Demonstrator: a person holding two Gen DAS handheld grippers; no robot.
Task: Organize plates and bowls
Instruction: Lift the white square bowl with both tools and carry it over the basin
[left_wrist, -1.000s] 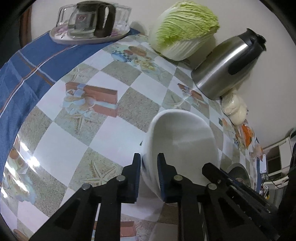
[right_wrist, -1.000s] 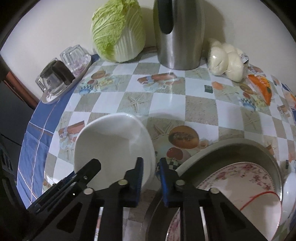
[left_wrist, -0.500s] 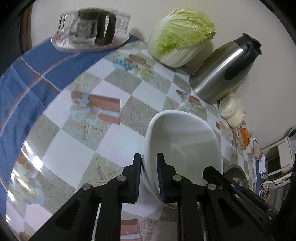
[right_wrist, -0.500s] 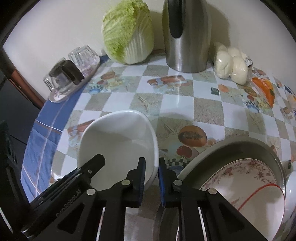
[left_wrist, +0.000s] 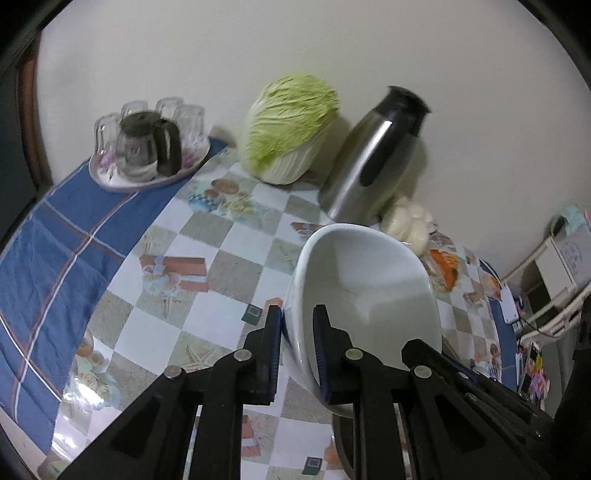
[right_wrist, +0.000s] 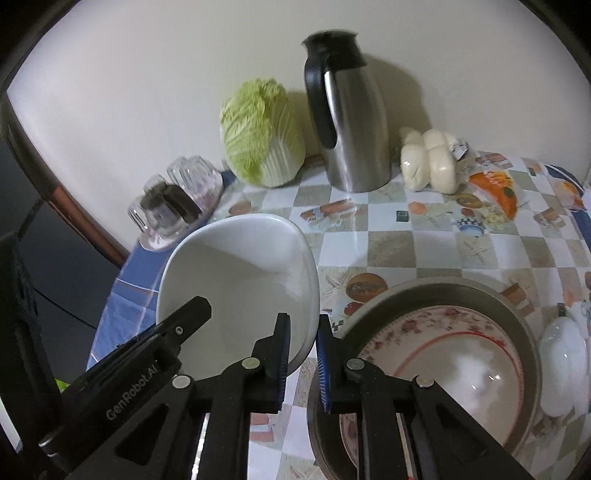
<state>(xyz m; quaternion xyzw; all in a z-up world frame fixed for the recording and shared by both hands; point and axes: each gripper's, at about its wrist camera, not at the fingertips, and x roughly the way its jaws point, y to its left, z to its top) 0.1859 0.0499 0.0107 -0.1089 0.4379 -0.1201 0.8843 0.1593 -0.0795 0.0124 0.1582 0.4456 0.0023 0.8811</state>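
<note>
A white bowl (left_wrist: 369, 295) is held in the air above the checkered table by both grippers. My left gripper (left_wrist: 297, 350) is shut on its left rim. My right gripper (right_wrist: 303, 362) is shut on its right rim; the bowl also shows in the right wrist view (right_wrist: 240, 280). To the bowl's right a grey metal basin (right_wrist: 436, 291) holds a flower-patterned plate with a red ring (right_wrist: 443, 350). A white bowl (right_wrist: 561, 362) sits at the basin's right edge, partly cut off.
At the back by the wall stand a napa cabbage (right_wrist: 258, 133), a steel thermos jug (right_wrist: 351, 122), a bag of white buns (right_wrist: 432, 158) and a tray of glasses with a glass pot (left_wrist: 147, 147). An orange snack packet (right_wrist: 498, 184) lies right.
Both grippers have lifted the white bowl up and tilted it; the table has dropped away and the wall items sit lower in both views.
</note>
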